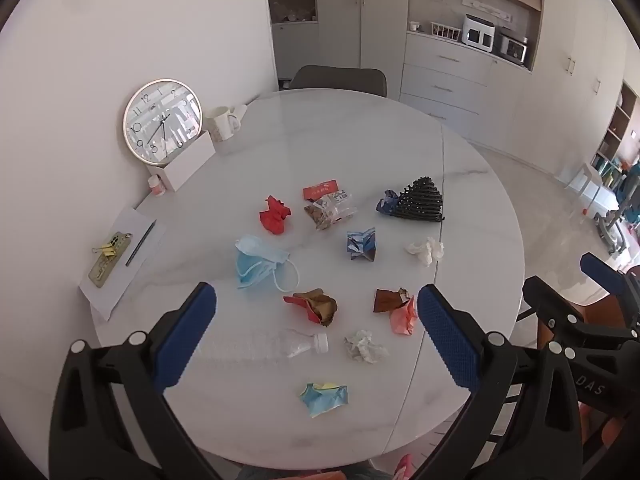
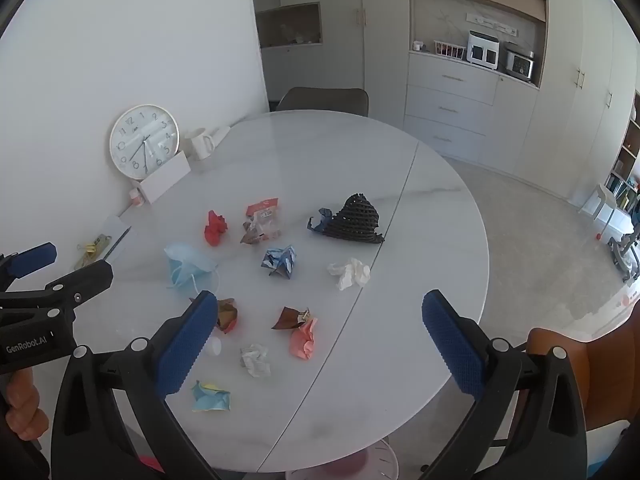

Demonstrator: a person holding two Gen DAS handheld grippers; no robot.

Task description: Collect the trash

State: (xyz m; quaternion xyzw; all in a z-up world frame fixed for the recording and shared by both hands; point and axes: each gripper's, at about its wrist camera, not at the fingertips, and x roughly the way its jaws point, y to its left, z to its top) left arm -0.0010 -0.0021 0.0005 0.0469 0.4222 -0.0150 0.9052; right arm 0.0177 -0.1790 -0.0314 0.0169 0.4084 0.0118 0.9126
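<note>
Nearest: left tool (image 1: 316,320) and right tool (image 2: 320,328), both spread wide, empty, poised above the near edge of the round white tabletop (image 1: 280,432).

Trash, all uncollected, scattered across the tabletop: blue-yellow wrapper (image 1: 324,399); clear plastic bottle (image 1: 272,345) lying flat; grey paper wad (image 1: 364,346); pink-brown scrap (image 1: 396,306); face mask (image 1: 260,262); white tissue (image 1: 427,250); black mesh net (image 1: 422,200) farthest right.

No bin in view.

Task status, judged: at the start, everything left.

Beyond: clock (image 1: 162,120) and mug (image 1: 222,122) against the wall; cabinets (image 1: 444,76) behind.
</note>
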